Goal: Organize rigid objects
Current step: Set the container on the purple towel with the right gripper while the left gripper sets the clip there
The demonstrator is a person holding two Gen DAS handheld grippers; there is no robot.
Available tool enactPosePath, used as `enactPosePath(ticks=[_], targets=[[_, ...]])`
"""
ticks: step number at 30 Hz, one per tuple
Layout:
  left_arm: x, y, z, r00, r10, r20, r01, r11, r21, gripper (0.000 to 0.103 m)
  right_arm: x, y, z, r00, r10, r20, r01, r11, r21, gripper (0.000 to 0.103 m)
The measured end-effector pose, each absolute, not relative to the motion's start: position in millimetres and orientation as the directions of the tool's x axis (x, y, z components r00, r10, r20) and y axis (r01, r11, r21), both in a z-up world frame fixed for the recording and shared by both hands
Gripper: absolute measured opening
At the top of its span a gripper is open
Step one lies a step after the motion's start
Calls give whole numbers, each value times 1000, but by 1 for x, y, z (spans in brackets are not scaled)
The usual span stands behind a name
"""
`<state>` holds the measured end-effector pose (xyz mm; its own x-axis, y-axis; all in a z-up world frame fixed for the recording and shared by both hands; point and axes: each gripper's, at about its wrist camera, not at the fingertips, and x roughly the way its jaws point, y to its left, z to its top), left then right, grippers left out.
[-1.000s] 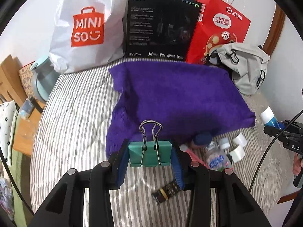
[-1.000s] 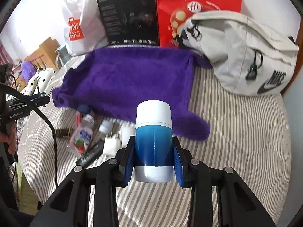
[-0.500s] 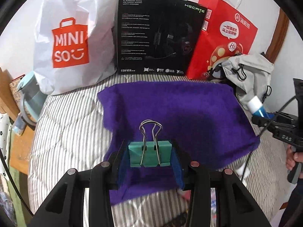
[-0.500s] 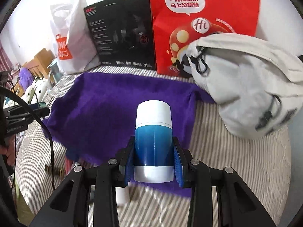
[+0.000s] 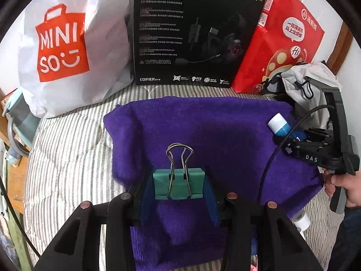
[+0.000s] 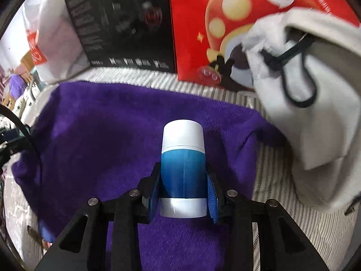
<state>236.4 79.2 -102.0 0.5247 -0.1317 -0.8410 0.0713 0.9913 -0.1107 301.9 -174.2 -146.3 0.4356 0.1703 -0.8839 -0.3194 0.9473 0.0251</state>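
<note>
A: The green binder clip [image 5: 179,185] was seen clamped by its flat sides in the left claw [image 5: 178,194], wire handles upright, held above the purple towel [image 5: 203,126] spread on the bed [image 5: 67,140].

B: And the blue bottle [image 6: 183,169] was gripped at its lower body in the right claw [image 6: 183,194], white cap pointed forward, over the same towel.

A: Both were judged light and stiff. The bottle's smooth wall could be expected to slip, so a hold low on the body was favoured.

B: Only in the left view was a hand [image 5: 345,185] on the right tool shown, with a small white item [image 5: 301,220] below it. The grey bag [image 6: 315,113] beside the bottle was blurred in the right view.
</note>
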Motion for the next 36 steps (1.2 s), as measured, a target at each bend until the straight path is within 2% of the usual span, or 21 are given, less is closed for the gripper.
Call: enactPosePath(ticks=[6,8,9,22,26,30,32,33,34,36], targets=[[254,78,-115,509,-139,-849,70,990,-120,39,298,-173,-146,448,158,-880,-333,943,0,39],[259,77,-118,507,-144,-850,70,990,-126,39,296,-175,-146,436,161,-885,-327,945,10,55],[262,77,-119,507,-144,-850,69,990,-127,39,295,-173,-147,430,167,-887,-332,943,16,57],[295,69,-145,471,-90,-878,65,996,-68,39,230,-197,-110,455,176,-873,-292,956,41,58],[296,62,-147,473,-58,-879,75,997,-26,40,210,-208,-95,466,194,-863,-278,958,65,64],[292,55,-148,487,-38,-873,92,996,9,40,189,-215,-88,475,203,-856,-265,961,81,65],[290,55,-148,492,-40,-870,87,996,3,43,180,-217,-85,475,209,-855,-260,961,90,65],[289,55,-148,491,-43,-870,91,996,2,51,175,-218,-84,474,209,-855,-259,962,91,65],[286,53,-148,485,-45,-873,100,995,4,70,170,-219,-82,477,207,-854,-257,962,90,65],[280,46,-150,471,-37,-881,127,992,26,77,163,-220,-80,484,202,-851,-253,964,85,65]])
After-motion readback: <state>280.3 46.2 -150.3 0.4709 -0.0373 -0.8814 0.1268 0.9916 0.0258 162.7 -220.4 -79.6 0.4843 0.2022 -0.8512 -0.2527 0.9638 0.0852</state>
